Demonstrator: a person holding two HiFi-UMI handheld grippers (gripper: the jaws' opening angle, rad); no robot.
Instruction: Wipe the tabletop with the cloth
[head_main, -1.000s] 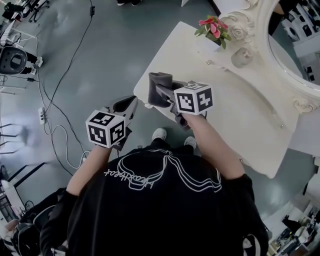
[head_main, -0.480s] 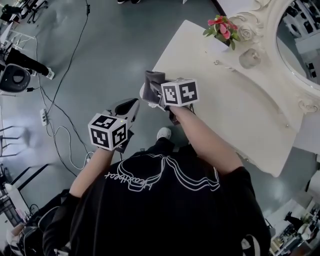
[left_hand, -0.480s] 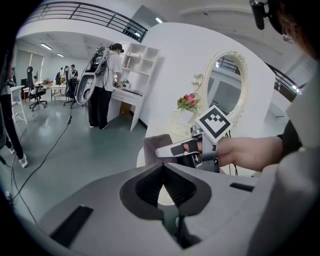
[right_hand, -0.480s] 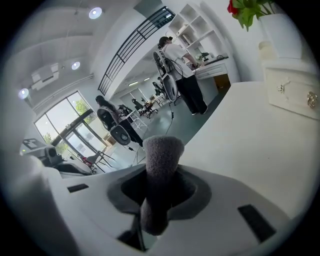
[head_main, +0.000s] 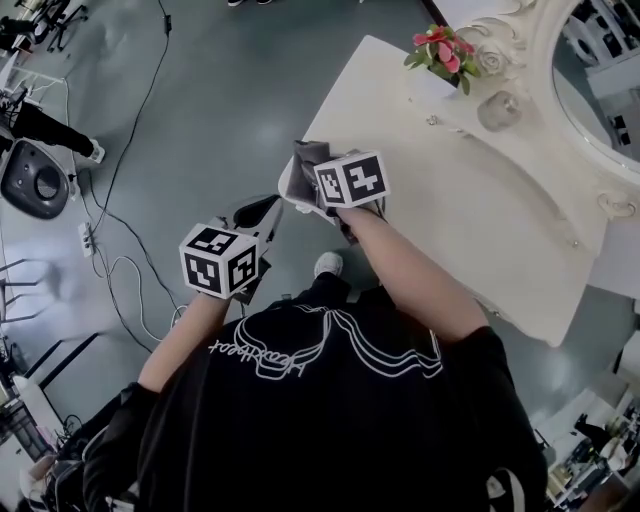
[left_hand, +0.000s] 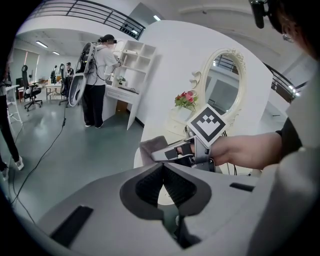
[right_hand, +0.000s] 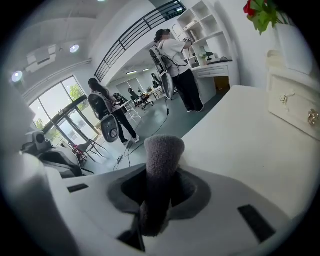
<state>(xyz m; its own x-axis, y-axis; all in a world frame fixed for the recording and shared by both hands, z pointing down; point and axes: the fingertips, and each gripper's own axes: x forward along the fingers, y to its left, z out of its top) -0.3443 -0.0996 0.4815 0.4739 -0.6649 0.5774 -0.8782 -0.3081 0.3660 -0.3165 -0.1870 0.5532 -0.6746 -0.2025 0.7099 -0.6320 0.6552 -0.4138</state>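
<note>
Now, right gripper (right_hand: 160, 186) is clenched on the grey cloth (right_hand: 163, 150), right at the near corner of the white tabletop (head_main: 480, 220). Left gripper (left_hand: 164, 181) is pinched shut on nothing, hanging off the table over the floor. Danger here: one stroke outward could slide the cloth off the edge. Push deep instead, and the flowers (head_main: 440, 46) and glass jar (head_main: 497, 110) by the mirror (head_main: 600, 90) stand in the way.

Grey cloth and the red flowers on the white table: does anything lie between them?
Nothing. In the head view, only bare white tabletop runs from the grey cloth to the red flowers.
</note>
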